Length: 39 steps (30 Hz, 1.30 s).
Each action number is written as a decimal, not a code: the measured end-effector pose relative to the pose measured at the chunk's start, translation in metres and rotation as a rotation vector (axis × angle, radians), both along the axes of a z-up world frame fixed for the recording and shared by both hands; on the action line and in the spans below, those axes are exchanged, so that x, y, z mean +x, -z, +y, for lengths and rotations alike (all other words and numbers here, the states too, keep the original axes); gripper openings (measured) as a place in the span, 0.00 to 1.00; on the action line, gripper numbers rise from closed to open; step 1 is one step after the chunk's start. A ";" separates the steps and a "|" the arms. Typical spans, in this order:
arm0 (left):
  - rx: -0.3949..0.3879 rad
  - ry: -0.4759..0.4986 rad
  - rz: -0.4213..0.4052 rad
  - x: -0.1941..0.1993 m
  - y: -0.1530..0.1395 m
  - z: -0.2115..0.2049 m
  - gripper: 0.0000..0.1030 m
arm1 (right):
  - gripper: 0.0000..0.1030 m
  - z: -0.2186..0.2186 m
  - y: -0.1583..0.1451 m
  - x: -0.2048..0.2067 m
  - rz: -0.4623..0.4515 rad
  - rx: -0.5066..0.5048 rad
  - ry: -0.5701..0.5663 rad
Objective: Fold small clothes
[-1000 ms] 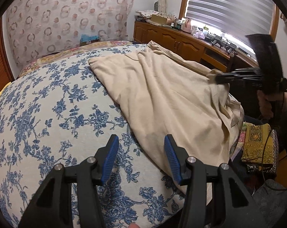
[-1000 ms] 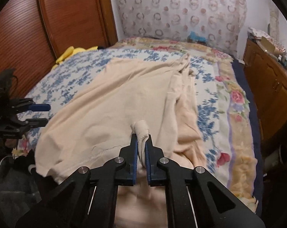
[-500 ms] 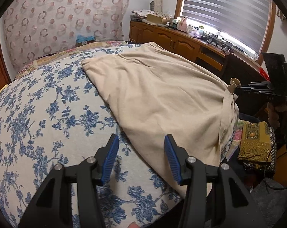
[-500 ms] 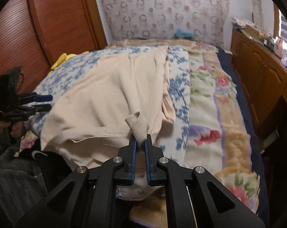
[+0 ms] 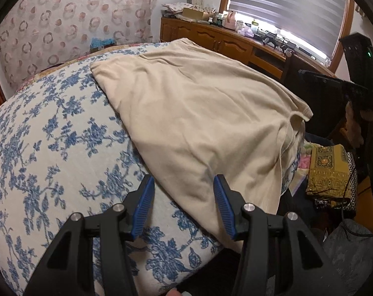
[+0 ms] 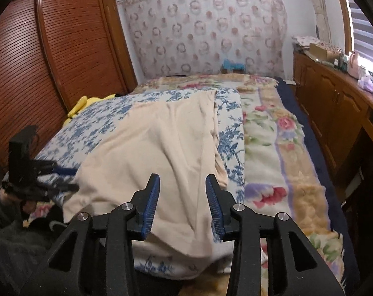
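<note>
The right gripper (image 6: 182,192) had just spread its jaws, dropping the beige garment (image 6: 159,153) on the bed (image 6: 272,148); fold laid, left gripper (image 5: 184,197) spread too.

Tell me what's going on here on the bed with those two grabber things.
A person is folding a beige garment on a blue floral bedspread, with a handheld gripper in each hand. The right gripper has just been opening and nothing is pinched between its pads; the cloth lies spread below it. The left gripper hovers open over the garment's near edge, holding nothing. The garment lies mostly flat, slightly rumpled along one side.
</note>
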<state>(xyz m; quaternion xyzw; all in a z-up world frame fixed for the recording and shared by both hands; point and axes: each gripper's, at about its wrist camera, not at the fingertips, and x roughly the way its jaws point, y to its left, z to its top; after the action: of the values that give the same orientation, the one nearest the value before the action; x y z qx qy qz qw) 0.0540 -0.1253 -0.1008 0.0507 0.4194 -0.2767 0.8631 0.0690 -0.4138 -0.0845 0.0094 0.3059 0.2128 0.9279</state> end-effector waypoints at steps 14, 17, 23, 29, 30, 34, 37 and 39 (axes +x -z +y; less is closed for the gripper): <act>-0.052 -0.015 0.008 -0.011 0.000 0.010 0.48 | 0.46 0.012 0.062 0.002 0.140 -0.172 0.056; -0.065 -0.007 0.014 -0.012 0.000 0.011 0.47 | 0.48 0.011 0.063 -0.002 0.147 -0.169 0.046; -0.102 0.040 0.018 -0.020 -0.003 0.007 0.46 | 0.48 0.019 0.062 -0.007 0.157 -0.190 0.029; -0.065 0.054 0.008 -0.027 -0.001 -0.003 0.35 | 0.25 0.027 0.062 -0.009 0.171 -0.181 -0.002; -0.064 0.052 0.007 -0.027 -0.001 -0.003 0.35 | 0.17 0.028 0.062 -0.009 0.173 -0.173 -0.014; -0.054 0.042 0.002 -0.027 0.000 -0.003 0.35 | 0.09 0.032 0.062 -0.010 0.172 -0.161 -0.035; -0.028 0.029 -0.004 -0.028 0.000 -0.003 0.35 | 0.09 0.032 0.062 -0.010 0.170 -0.151 -0.035; -0.020 0.017 -0.005 -0.028 0.000 -0.001 0.35 | 0.09 0.031 0.062 -0.011 0.170 -0.146 -0.034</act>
<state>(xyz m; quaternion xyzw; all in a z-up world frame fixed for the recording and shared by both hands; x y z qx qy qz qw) 0.0255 -0.1263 -0.1005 0.0462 0.4141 -0.2883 0.8621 0.0585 -0.3825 -0.1468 -0.0457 0.3982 0.2041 0.8931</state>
